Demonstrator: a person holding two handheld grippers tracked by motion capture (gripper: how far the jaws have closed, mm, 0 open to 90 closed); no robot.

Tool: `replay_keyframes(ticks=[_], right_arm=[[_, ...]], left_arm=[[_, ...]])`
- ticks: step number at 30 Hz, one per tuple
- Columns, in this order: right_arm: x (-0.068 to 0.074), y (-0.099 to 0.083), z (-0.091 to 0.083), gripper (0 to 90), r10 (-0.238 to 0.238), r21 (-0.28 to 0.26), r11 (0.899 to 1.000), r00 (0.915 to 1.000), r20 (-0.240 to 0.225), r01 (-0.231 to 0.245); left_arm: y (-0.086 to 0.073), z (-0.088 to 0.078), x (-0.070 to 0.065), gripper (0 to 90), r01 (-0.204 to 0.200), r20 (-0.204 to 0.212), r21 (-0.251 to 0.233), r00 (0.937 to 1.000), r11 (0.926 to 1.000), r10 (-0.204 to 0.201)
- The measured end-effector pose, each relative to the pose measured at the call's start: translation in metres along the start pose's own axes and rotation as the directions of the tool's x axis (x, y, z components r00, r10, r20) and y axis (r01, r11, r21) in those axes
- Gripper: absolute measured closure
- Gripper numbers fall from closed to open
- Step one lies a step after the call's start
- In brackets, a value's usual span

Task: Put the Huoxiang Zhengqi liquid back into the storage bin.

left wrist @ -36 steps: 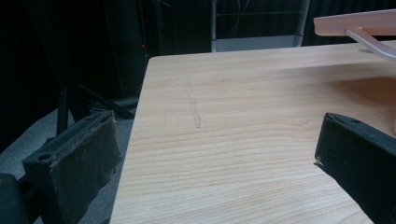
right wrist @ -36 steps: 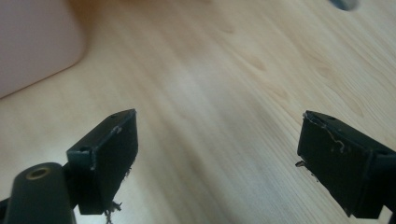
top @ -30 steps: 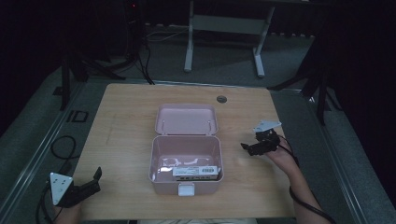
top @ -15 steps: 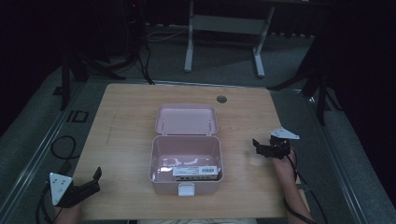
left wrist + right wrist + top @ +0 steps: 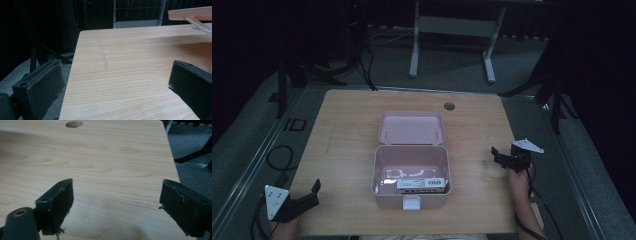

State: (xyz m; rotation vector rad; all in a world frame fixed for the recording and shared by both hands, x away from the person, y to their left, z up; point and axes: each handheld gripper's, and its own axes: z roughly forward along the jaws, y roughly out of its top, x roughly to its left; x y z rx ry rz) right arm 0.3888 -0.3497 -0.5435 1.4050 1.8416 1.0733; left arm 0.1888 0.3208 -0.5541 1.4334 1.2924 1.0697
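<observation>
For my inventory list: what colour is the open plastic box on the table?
Pale pink plastic box, seen best in the high view.

Hardly any writing can be read here. A white label (image 5: 422,183) with a dark barcode-like strip lies on the flat item inside the open pink box (image 5: 411,171) in the high view, but its print is too small and blurred to make out any word or number. On the floor just left of the desk (image 5: 347,125) sits a dark marking (image 5: 295,124) that looks like letters or a frame, also unreadable. Both gripper views carry no text.
</observation>
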Motion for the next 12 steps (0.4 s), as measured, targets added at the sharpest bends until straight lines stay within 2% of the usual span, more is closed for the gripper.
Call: replay_keyframes(ticks=[5, 12], right_arm=[[-0.006, 0.001, 0.0, 12.1, 0.055, -0.011, 0.998, 0.9985, -0.003, -0.055], [-0.012, 0.0, 0.0, 12.4, 0.083, -0.003, 0.997, 0.9963, 0.018, -0.083]], left_arm=[[0.0, 0.0, 0.0, 0.0, 0.001, 0.001, -0.001, 1.0, 1.0, -0.001], [0.0, 0.0, 0.0, 0.0, 0.002, 0.003, 0.0, 1.0, 1.0, -0.002]])
